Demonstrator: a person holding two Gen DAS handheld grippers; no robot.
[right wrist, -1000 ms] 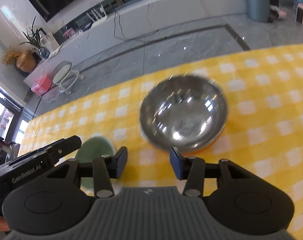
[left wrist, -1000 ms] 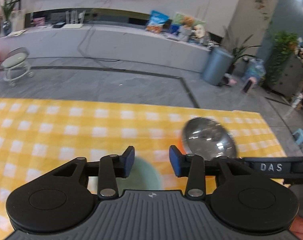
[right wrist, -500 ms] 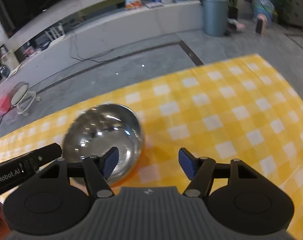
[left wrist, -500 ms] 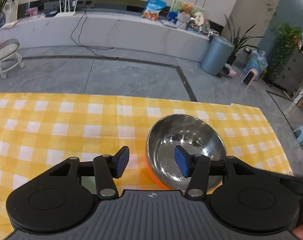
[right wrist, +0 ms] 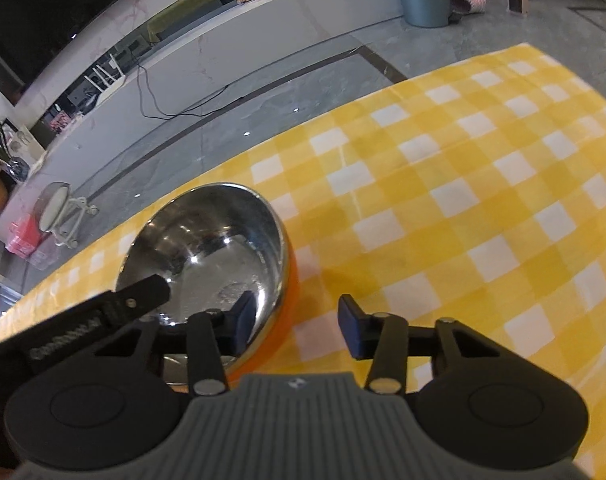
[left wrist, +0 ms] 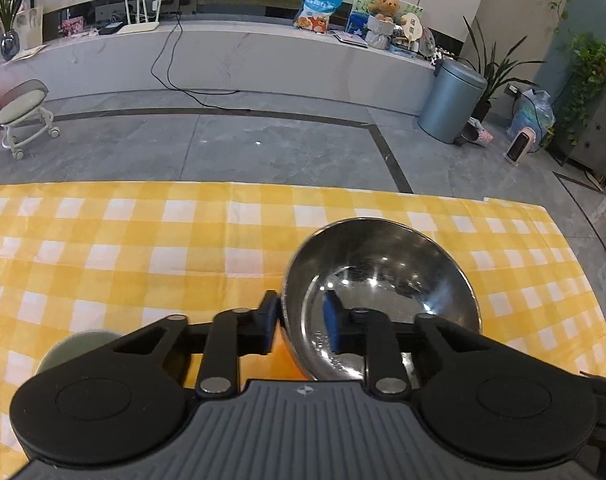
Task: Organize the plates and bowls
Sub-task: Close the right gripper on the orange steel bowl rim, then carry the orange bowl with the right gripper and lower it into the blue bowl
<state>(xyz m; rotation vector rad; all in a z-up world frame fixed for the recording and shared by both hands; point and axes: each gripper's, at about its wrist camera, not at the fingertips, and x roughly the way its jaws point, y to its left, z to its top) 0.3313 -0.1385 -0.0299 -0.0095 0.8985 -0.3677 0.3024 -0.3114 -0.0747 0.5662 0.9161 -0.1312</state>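
The table (left wrist: pixel 143 240) had a yellow and white checked cloth on it. Far behind it were a grey floor and a long white shelf.

On the cloth sat a big shiny metal bowl (left wrist: pixel 379 280). It was orange on the outside and looked like it sat low and flat on the table. Off to its left, close to the near edge, was a small green bowl (left wrist: pixel 79 346), mostly hidden behind the tool.

Both tongs were at the metal bowl. The left tongs (left wrist: pixel 299 330) had one blue pad outside the bowl's left rim and one pad inside, and they were closing. The gap was narrow, with the rim in it. I could not tell for sure if the pads were pressing yet.

The right tongs (right wrist: pixel 297 326) were at the bowl's right side. One pad was inside the bowl and one was outside over the cloth, with the rim between them. They were closing too, but a clear gap showed, so they were not gripping.

The step looked like grabbing the metal bowl with both tongs. Next, both would need to squeeze the rim tight, then lift evenly so the bowl did not tip.
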